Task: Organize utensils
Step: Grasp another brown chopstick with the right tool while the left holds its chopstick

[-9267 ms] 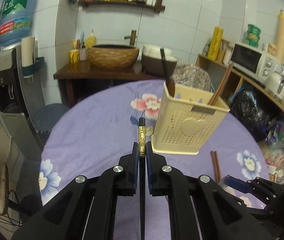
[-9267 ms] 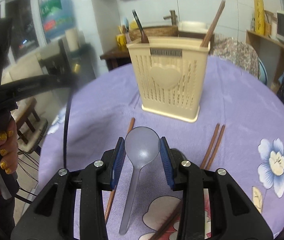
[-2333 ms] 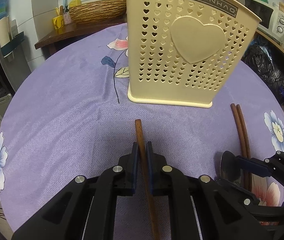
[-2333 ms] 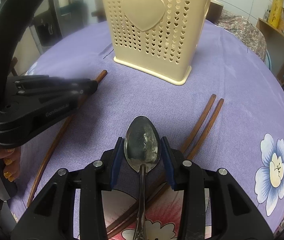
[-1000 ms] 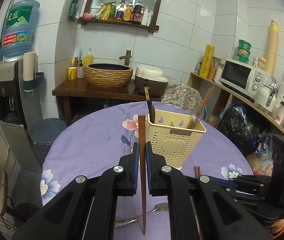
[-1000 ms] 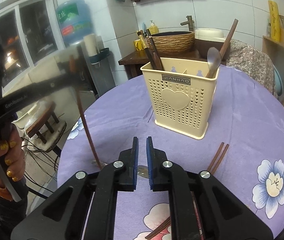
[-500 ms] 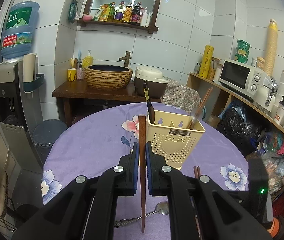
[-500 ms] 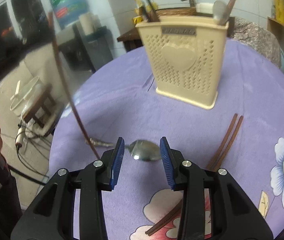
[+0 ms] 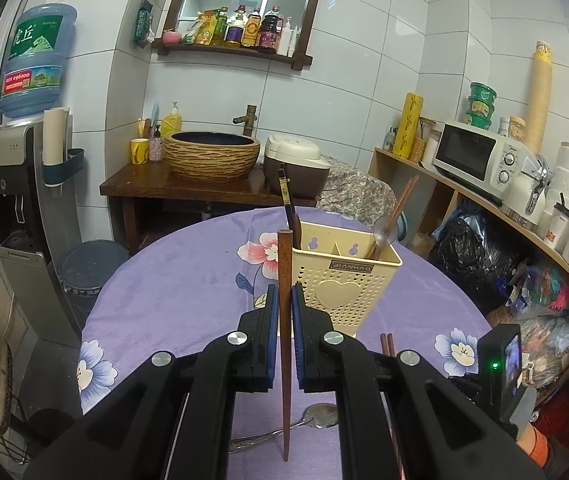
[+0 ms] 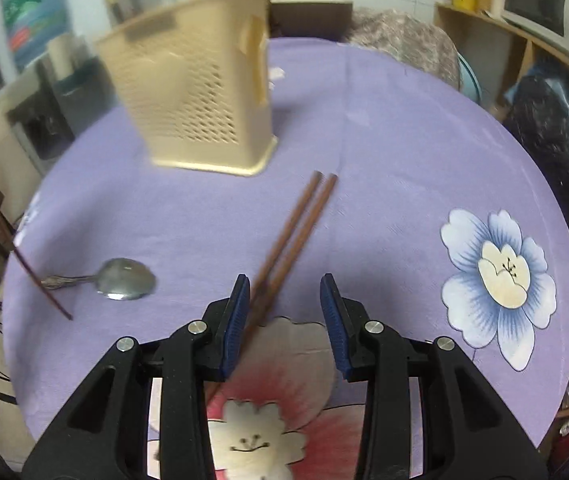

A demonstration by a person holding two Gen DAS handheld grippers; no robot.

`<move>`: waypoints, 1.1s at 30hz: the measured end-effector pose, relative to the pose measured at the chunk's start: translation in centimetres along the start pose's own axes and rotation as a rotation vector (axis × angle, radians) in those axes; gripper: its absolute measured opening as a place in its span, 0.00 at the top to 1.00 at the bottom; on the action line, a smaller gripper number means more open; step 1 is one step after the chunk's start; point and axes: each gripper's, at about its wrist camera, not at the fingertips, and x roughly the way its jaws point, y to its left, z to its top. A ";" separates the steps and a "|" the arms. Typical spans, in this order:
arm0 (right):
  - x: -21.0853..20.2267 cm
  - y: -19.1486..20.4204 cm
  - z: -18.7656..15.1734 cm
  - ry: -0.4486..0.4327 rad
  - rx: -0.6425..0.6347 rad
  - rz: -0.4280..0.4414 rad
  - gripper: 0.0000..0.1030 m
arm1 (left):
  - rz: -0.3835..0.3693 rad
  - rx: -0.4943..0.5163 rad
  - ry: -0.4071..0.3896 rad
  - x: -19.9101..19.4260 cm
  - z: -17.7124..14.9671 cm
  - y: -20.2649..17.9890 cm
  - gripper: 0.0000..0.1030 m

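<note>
White wall tiles, a shelf of bottles and a counter with a microwave (image 9: 471,154) ring a round table under a purple flowered cloth (image 9: 188,276)

Left gripper (image 9: 284,316) is clamped shut on a single brown chopstick (image 9: 284,320), which stands upright between the blue pads; its top rises above the fingers and its lower tip touches or nearly touches the cloth. At about 1 o'clock beyond the fingertips stands the cream utensil basket (image 9: 344,280), a perforated holder with a heart on its front. A dark chopstick (image 9: 286,204) leans out of its left compartment; a spoon bowl and a brown stick lean out of the right one. Below the gripper, at about 5 o'clock of the held stick, a metal spoon (image 9: 316,416) lies on the cloth.

Right gripper (image 10: 284,316) points steeply down with its jaws parted and nothing pressed between the pads. A pair of brown chopsticks (image 10: 300,220) lies side by side on the cloth, running from under the left finger toward 12 o'clock; their near ends pass just beside that finger, and whether it touches them cannot be told. The spoon sits at about 9 o'clock of the jaws, bowl toward them. The basket, blurred here, stands at about 11 o'clock, well beyond the chopstick tips
</note>
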 end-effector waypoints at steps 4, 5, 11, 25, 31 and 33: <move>1.3 0.3 -0.3 0.023 -0.003 -0.020 0.63 | -0.001 0.003 0.001 0.1 0.0 -0.2 0.92; 1.5 0.6 -0.2 0.026 -0.003 -0.031 0.63 | -0.001 0.005 0.002 0.1 0.0 -0.2 0.92; 2.6 0.3 0.9 0.045 -0.009 -0.101 0.63 | -0.008 0.012 0.002 0.1 0.0 -0.4 0.92; 5.4 -2.6 5.8 0.048 0.175 -0.095 0.84 | -0.009 0.012 0.001 0.3 0.0 -0.1 0.92; 6.2 -3.8 7.3 0.047 0.228 -0.081 0.92 | -0.013 0.014 0.001 0.4 0.1 -0.3 0.92; 6.3 -4.1 7.5 0.044 0.248 -0.048 0.93 | -0.016 0.016 -0.002 0.4 0.0 -0.3 0.92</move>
